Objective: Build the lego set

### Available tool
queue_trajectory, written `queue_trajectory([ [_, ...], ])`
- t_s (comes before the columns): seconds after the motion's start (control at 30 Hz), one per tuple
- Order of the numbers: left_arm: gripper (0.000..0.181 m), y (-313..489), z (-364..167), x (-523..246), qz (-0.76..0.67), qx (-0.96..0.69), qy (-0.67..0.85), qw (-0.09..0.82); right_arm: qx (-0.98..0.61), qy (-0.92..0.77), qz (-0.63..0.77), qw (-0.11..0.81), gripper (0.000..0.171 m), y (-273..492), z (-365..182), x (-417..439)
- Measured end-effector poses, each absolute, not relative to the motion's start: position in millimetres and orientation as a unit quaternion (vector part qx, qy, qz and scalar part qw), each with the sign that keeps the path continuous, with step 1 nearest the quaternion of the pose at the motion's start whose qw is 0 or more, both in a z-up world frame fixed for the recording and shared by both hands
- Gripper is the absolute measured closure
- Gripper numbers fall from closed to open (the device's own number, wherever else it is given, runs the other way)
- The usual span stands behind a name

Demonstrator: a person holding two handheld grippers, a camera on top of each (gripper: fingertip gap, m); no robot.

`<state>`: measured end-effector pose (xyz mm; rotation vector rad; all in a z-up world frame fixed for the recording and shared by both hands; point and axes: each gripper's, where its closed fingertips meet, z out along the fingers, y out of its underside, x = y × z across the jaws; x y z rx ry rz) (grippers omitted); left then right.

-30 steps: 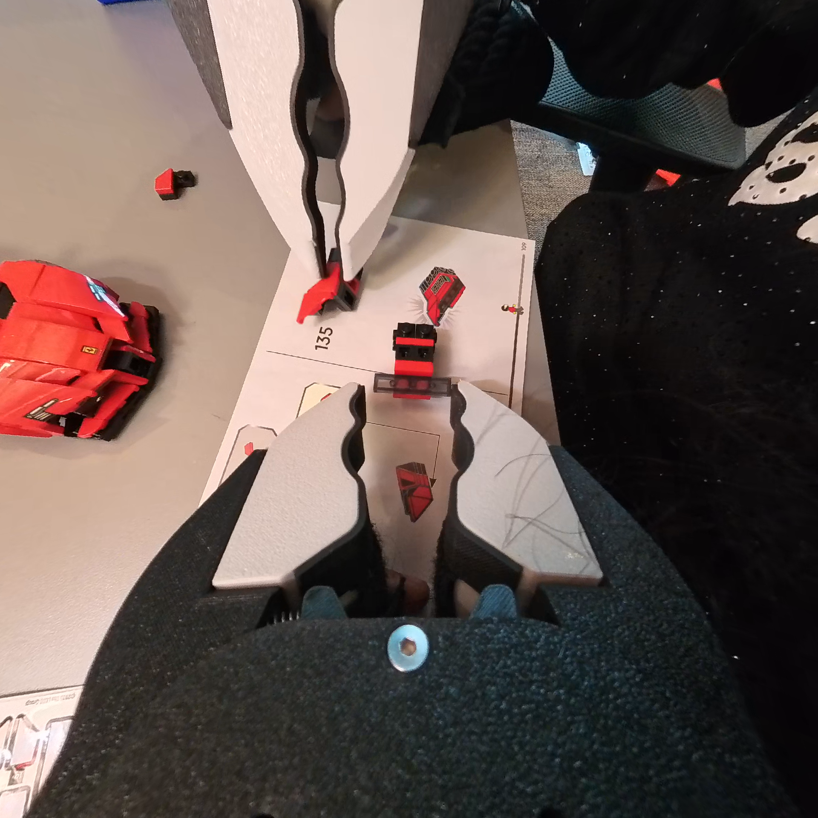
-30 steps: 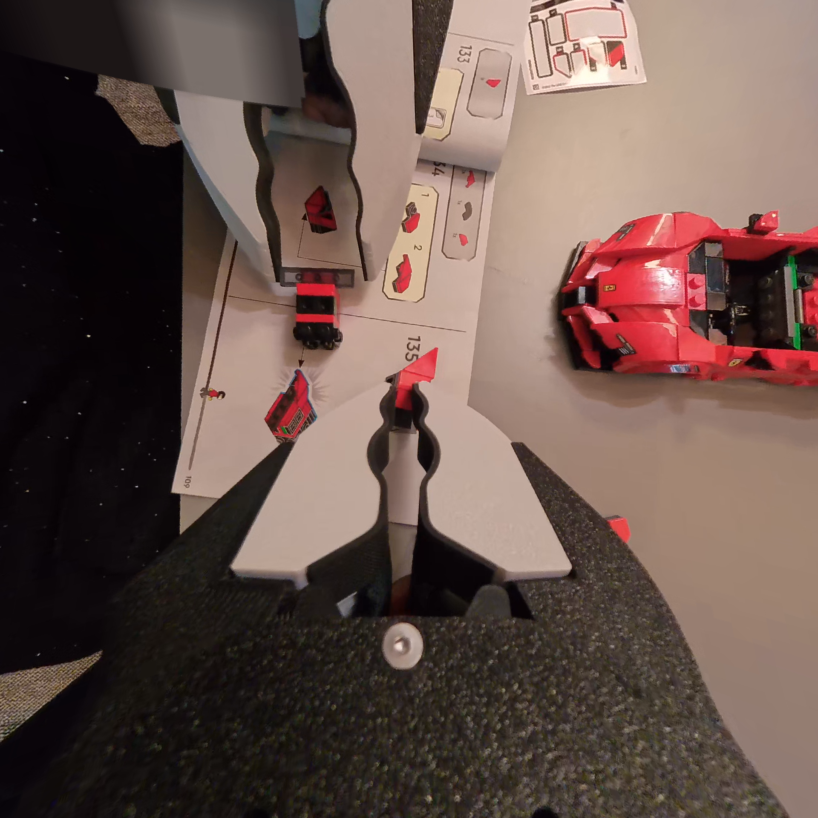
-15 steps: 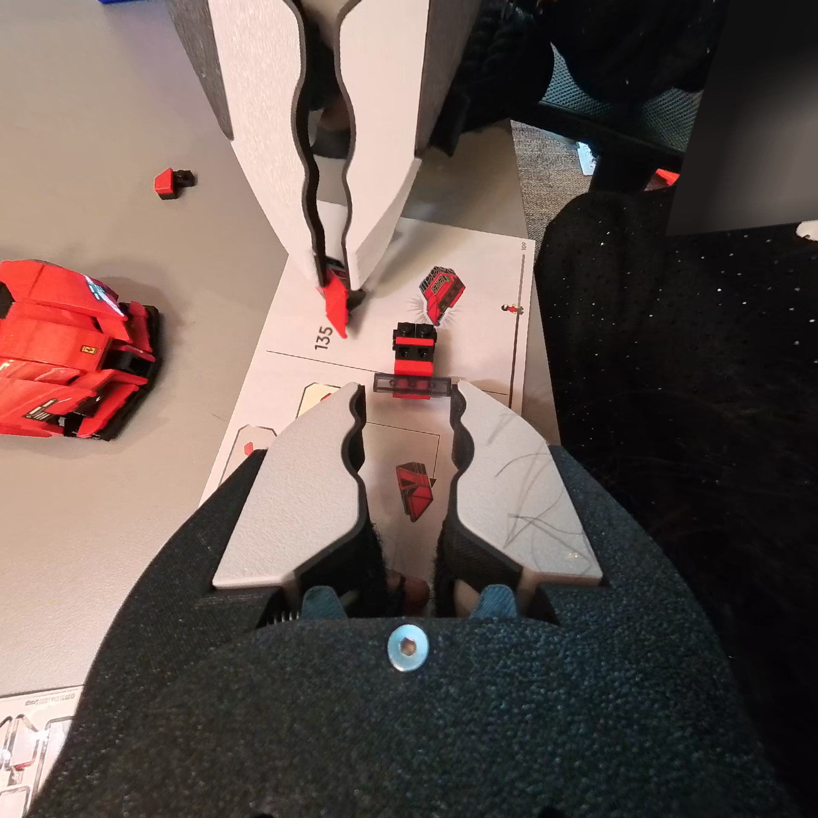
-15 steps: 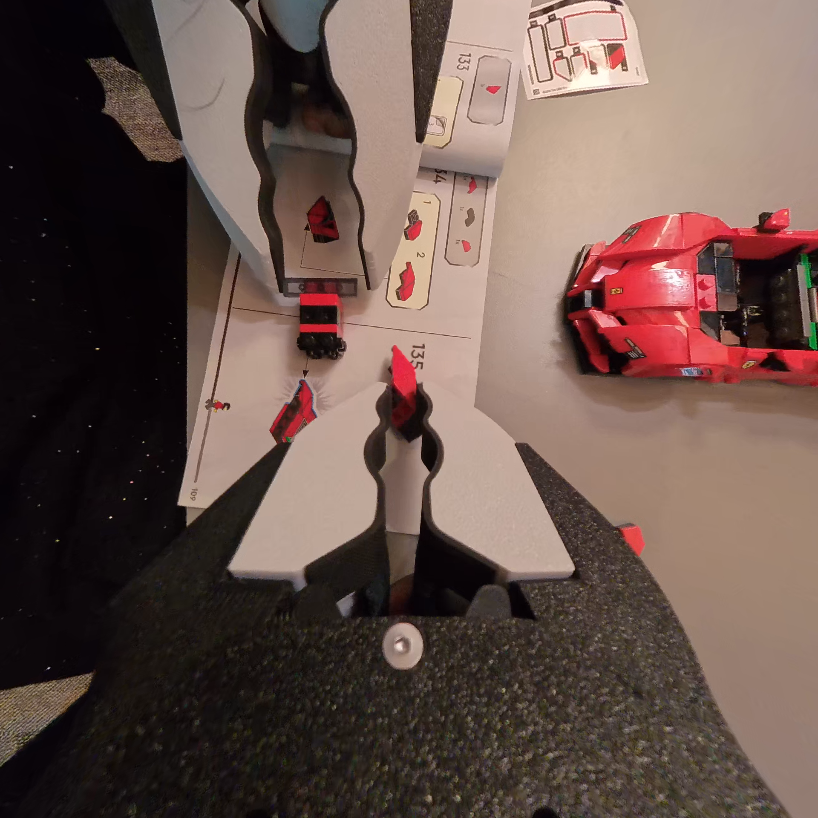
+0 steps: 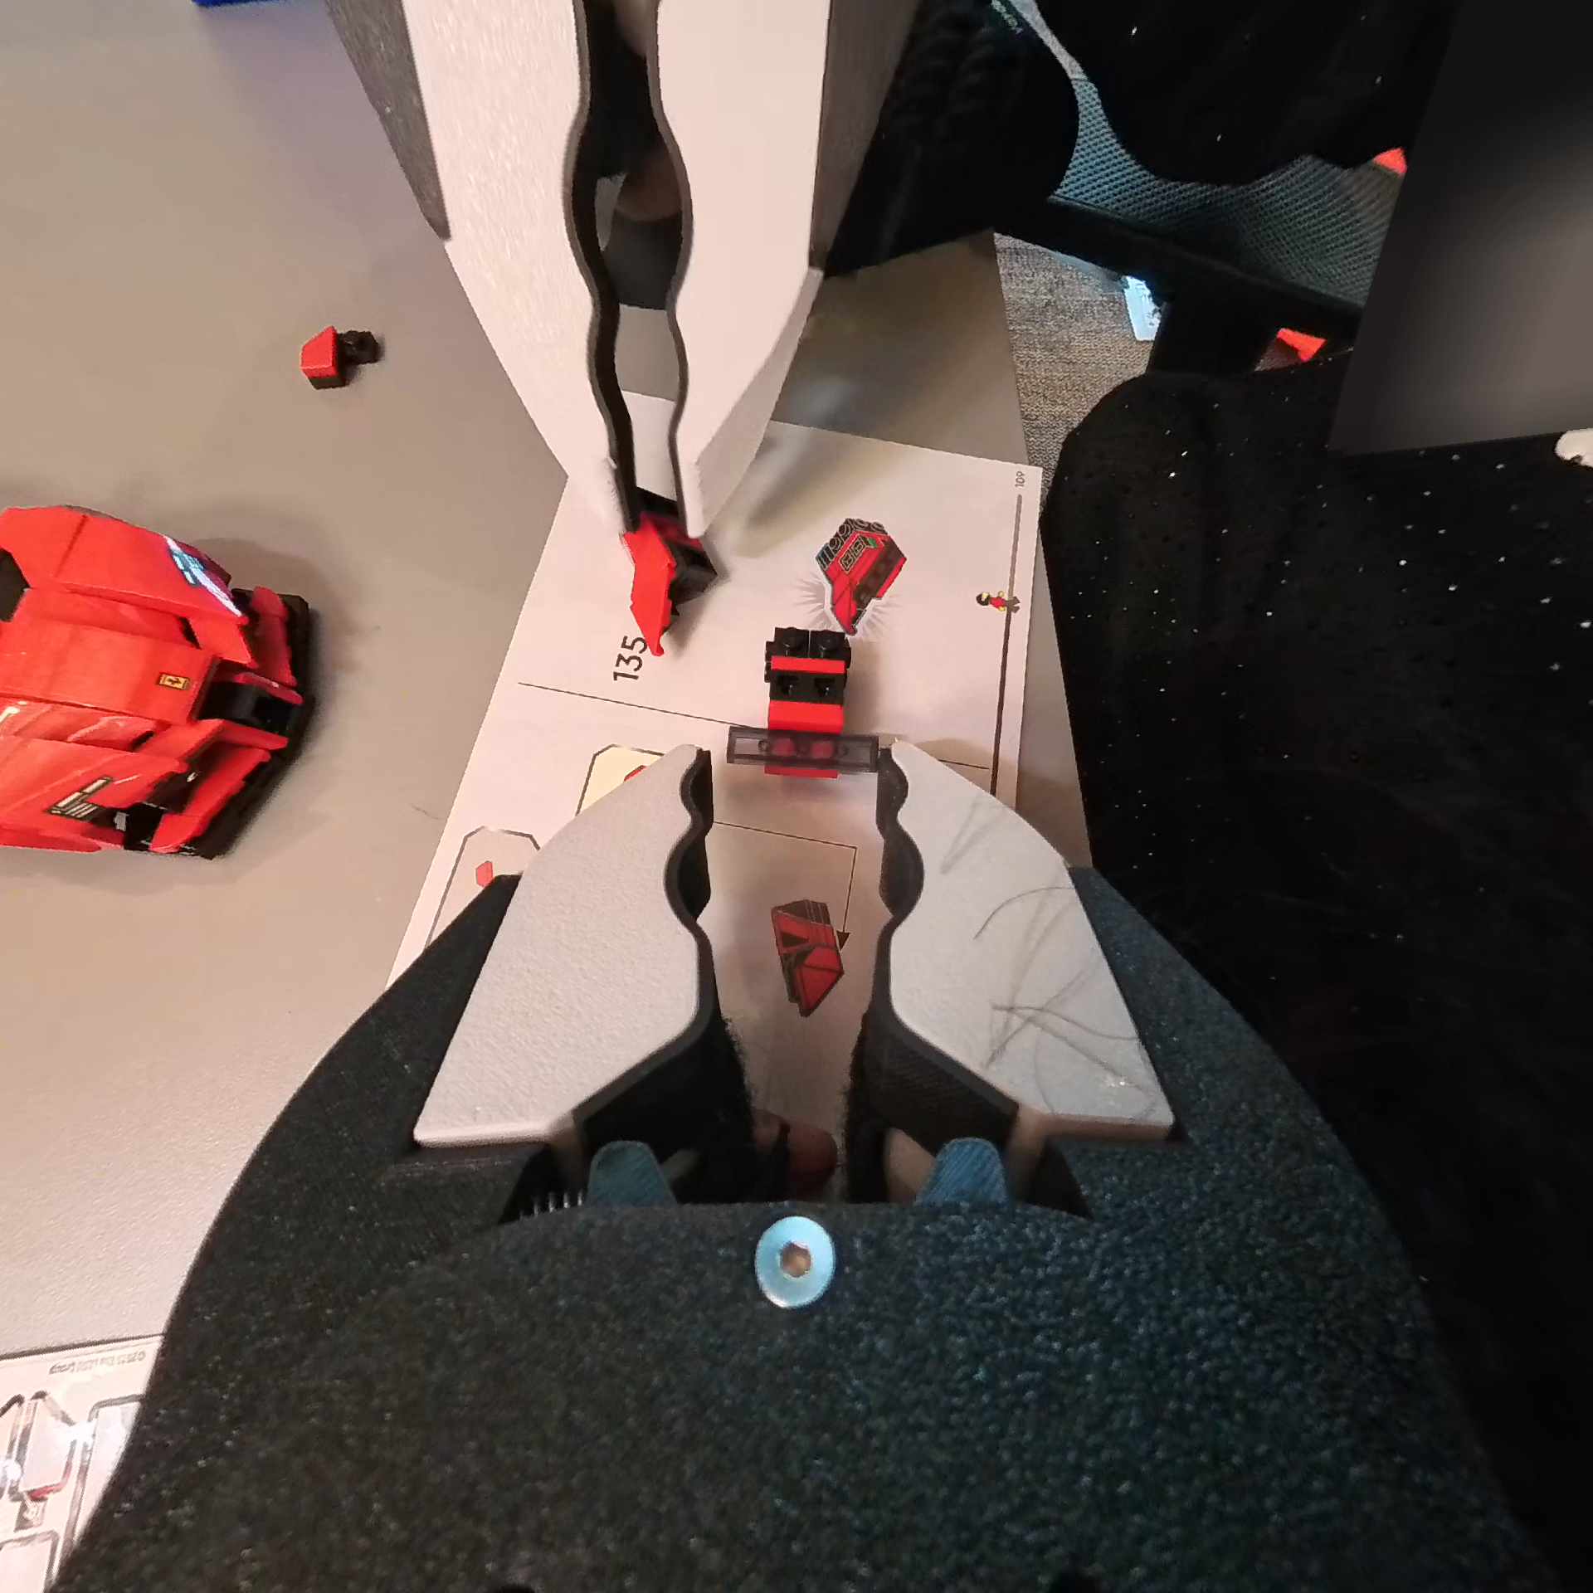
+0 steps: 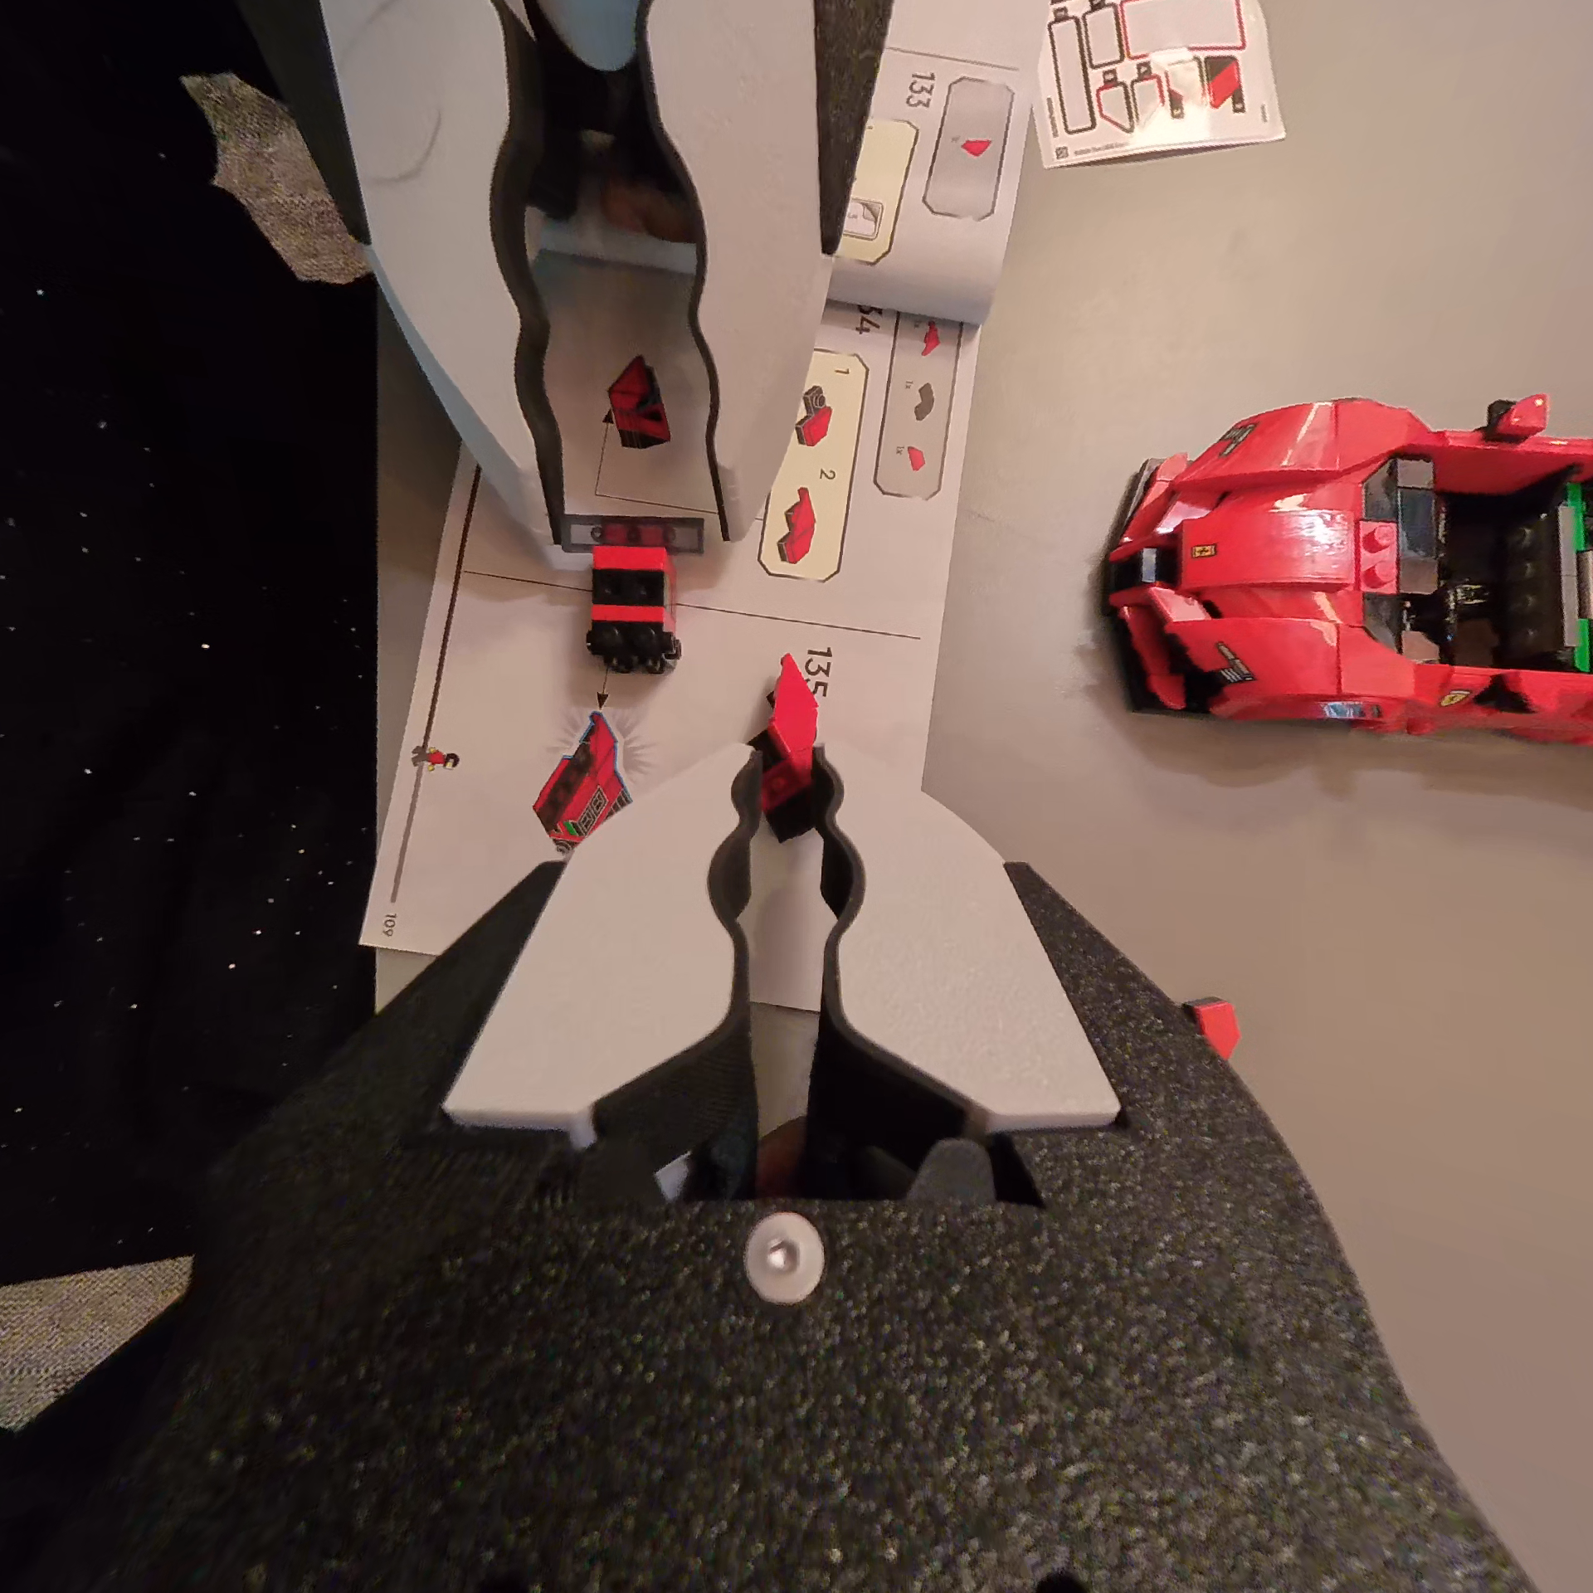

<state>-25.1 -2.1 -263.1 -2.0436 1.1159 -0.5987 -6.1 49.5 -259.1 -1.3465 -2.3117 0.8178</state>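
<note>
My left gripper [image 5: 797, 759] is shut on a small red and black subassembly [image 5: 804, 690], gripping the ends of its smoky clear plate [image 5: 750, 746] just above the open instruction booklet [image 5: 940, 690]. My right gripper [image 6: 780, 759] is shut on a red wedge piece with a black base [image 6: 793, 715], its tip pointing toward the subassembly [image 6: 632, 603]. In the left wrist view the right gripper [image 5: 659, 526] reaches in from the top with the wedge [image 5: 651, 586] left of the subassembly. The two parts are apart.
A mostly built red car [image 5: 129, 690] sits on the grey table, also in the right wrist view [image 6: 1345, 586]. A small loose red and black piece [image 5: 332, 353] lies nearby. A sticker sheet [image 6: 1155, 78] lies beyond the booklet [image 6: 483, 862]. A person's dark clothing borders the table edge. Tip to tip, the grippers are about 6 cm apart.
My right gripper has turned the red wedge from pointing sideways to pointing toward the left gripper. The left gripper and its subassembly have stayed put.
</note>
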Motion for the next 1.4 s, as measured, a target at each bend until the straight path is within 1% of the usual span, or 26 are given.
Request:
queue_trajectory([
  [0.4, 0.145, -2, -263, -25, -0.232, -0.793, 0.433, 0.36, -0.484, -0.805, 0.303, 0.162, 0.159, 56, -251, -2],
  [0.7, 0.145, -2, -263, -25, -0.232, -0.793, 0.433, 0.36, -0.516, -0.782, 0.34, 0.081, 0.149, 58, -257, 3],
  [0.9, 0.145, -2, -264, -25, -0.231, -0.793, 0.434, 0.359, -0.51, -0.78, 0.353, 0.075, 0.154, 62, -255, -4],
  [1.07, 0.144, -2, -264, -25, -0.231, -0.793, 0.434, 0.359, -0.487, -0.802, 0.343, 0.052, 0.149, 55, -265, -4],
  [1.1, 0.144, -2, -264, -25, -0.231, -0.793, 0.434, 0.359, -0.482, -0.809, 0.333, 0.052, 0.153, 54, -268, -2],
  [1.2, 0.144, -2, -263, -25, -0.233, -0.793, 0.434, 0.359, -0.455, -0.823, 0.327, 0.097, 0.156, 53, -267, -4],
  [1.4, 0.139, -1, -260, -26, -0.242, -0.792, 0.424, 0.367, -0.365, -0.828, 0.32, 0.281, 0.156, 48, -240, -10],
])
